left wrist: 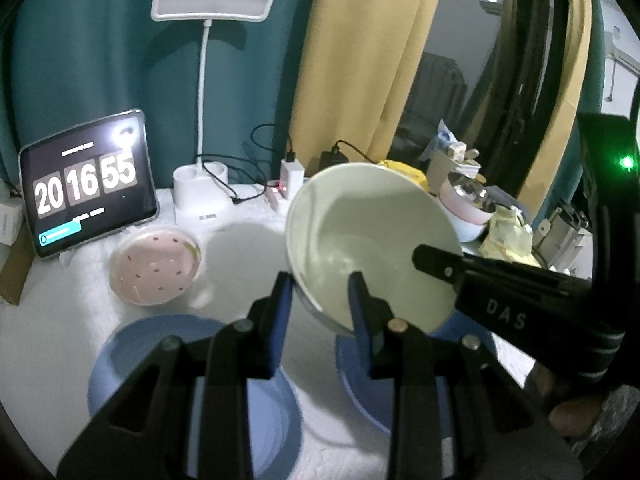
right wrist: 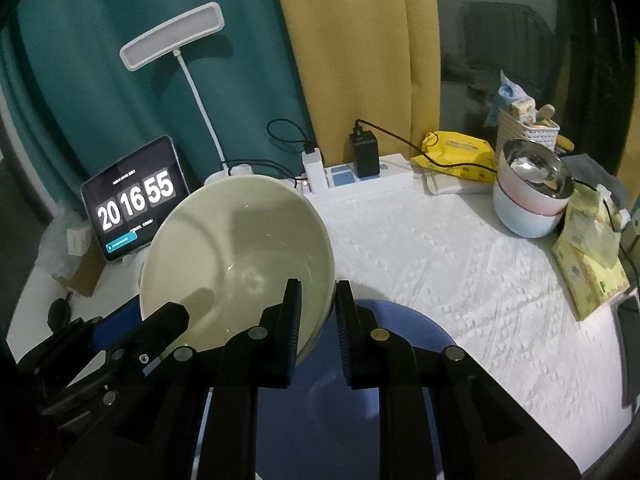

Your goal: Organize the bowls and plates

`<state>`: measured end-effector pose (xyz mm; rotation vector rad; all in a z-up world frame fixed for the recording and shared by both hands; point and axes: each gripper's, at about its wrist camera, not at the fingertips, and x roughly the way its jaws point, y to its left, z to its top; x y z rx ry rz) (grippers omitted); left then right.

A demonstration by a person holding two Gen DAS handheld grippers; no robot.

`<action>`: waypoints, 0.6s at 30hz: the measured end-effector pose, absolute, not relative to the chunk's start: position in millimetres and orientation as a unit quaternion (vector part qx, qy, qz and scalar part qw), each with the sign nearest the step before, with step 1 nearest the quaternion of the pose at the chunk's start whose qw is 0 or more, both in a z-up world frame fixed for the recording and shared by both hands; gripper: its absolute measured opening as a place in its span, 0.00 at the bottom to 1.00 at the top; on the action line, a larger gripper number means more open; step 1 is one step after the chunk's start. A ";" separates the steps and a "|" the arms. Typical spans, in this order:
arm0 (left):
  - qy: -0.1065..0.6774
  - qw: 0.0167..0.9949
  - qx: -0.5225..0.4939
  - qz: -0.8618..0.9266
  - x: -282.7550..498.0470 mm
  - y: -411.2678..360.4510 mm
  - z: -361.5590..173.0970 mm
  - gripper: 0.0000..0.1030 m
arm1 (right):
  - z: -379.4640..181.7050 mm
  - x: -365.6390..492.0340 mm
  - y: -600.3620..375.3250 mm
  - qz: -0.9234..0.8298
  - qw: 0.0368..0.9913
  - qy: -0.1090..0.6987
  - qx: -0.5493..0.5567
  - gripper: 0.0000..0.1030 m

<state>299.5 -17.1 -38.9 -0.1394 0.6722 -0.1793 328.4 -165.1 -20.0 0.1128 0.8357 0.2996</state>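
Note:
A pale green bowl (left wrist: 368,240) is held tilted in the air above a blue plate (left wrist: 360,392). My left gripper (left wrist: 320,292) straddles the bowl's near-left rim with a wide gap between its fingers. My right gripper (right wrist: 316,300) is shut on the bowl's rim (right wrist: 320,312); one of its fingers (left wrist: 440,264) shows inside the bowl from the right. The bowl also fills the right wrist view (right wrist: 236,264) above the blue plate (right wrist: 400,328). A second blue plate (left wrist: 140,360) lies at the near left. A pink perforated dish (left wrist: 156,264) sits behind it.
A tablet clock (left wrist: 88,184), a white desk lamp (left wrist: 204,188) and a power strip with chargers (right wrist: 356,176) stand at the back. Stacked bowls with a steel one on top (right wrist: 528,196), yellow packets (right wrist: 588,264) and a white basket (right wrist: 528,128) crowd the right side.

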 end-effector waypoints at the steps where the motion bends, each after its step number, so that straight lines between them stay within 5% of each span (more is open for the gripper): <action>1: 0.330 0.938 -0.067 -0.088 298.6 -18.4 -39.1 0.29 | -19.7 326.1 -166.9 0.144 0.902 0.404 0.055 0.18; 18: 0.352 0.928 -0.056 -0.105 279.3 -52.2 -54.6 0.29 | -32.6 299.9 -203.0 0.130 0.899 0.411 0.077 0.18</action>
